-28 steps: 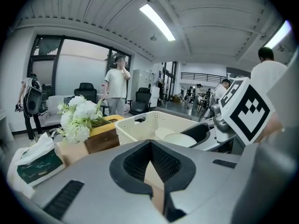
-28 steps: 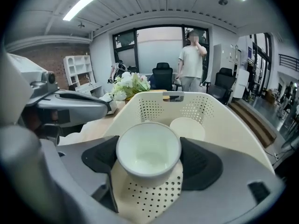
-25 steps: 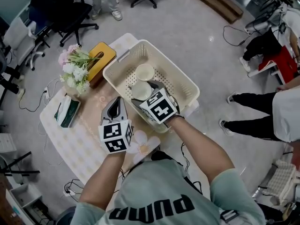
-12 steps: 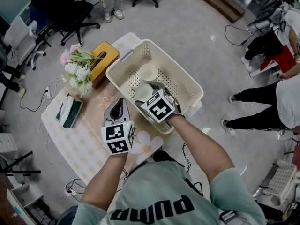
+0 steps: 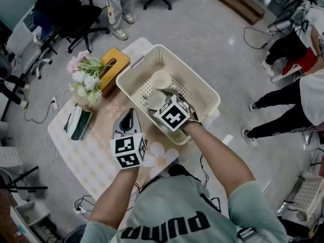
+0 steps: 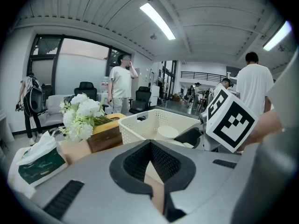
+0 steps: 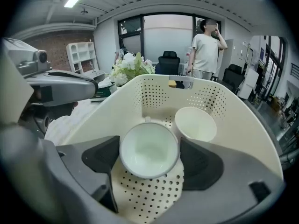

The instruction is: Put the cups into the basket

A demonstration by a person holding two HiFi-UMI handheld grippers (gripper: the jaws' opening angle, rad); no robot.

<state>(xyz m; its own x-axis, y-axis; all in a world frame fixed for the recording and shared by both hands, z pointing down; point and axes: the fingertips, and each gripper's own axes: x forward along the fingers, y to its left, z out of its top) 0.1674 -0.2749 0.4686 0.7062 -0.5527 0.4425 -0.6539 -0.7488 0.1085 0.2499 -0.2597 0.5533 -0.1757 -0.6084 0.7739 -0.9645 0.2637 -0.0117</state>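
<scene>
Green pack at the far left of the table, then flowers and yellow tissue box: all well clear, no risk unless I swing the left gripper out that way. Its fingers are clenched on nothing, and it hangs over the table just beside the near-left wall of the basket. The hazard on that side is bumping the basket sideways while the other hand is inside it. Moving right, the right gripper is down in the basket, fingers grasping the white cup by its sides, mouth up, over the perforated floor. I judge it isn't seated yet, so releasing now means a drop and probably a tip or roll. The hold is on a smooth round wall, so the cup could slip or twist out if I tilt. Just beyond and to the right, the second cup stands upright, near the held one but apart. A crooked descent could knock it over, or the right finger could catch its rim as I open. Far right, the basket sits close to the table edge and I can't tell whether it overhangs; a hard downward push could shift it.
</scene>
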